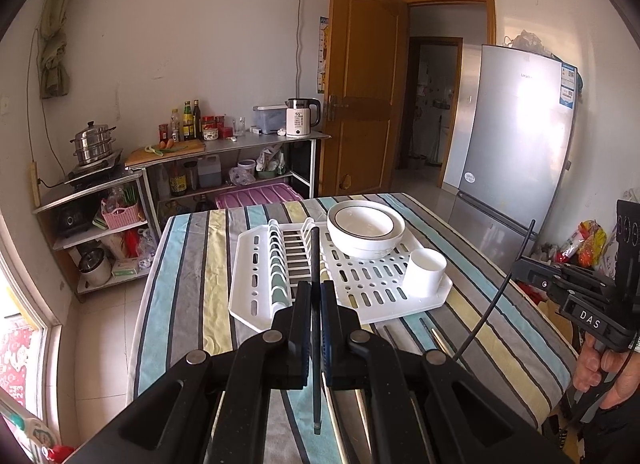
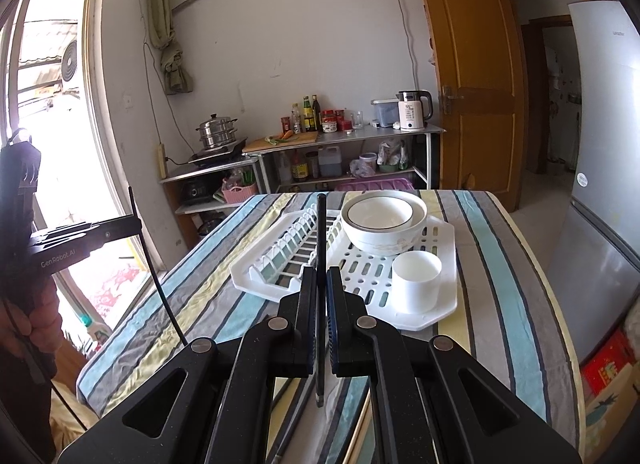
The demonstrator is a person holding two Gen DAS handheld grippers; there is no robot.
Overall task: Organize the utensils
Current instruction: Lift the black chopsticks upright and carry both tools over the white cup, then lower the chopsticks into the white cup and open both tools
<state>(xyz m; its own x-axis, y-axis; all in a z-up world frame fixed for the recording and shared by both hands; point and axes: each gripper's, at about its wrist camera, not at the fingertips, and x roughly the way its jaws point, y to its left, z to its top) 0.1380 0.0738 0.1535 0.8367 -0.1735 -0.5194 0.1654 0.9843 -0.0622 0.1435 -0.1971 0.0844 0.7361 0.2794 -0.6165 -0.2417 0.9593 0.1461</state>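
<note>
Each gripper, left [image 1: 316,292] and right [image 2: 320,278], is clamped on a dark chopstick [image 1: 316,328]; white cup [image 1: 424,272] at two o'clock; thin sticks could pivot and miss it

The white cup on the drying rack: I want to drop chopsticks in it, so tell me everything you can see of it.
The white cup is a plain, handleless cylinder, apparently plastic, standing upright with its mouth open and nothing visible inside. It sits on the near right corner of the white drying rack, just in front of the stacked bowls, and neither gripper touches it.
</note>
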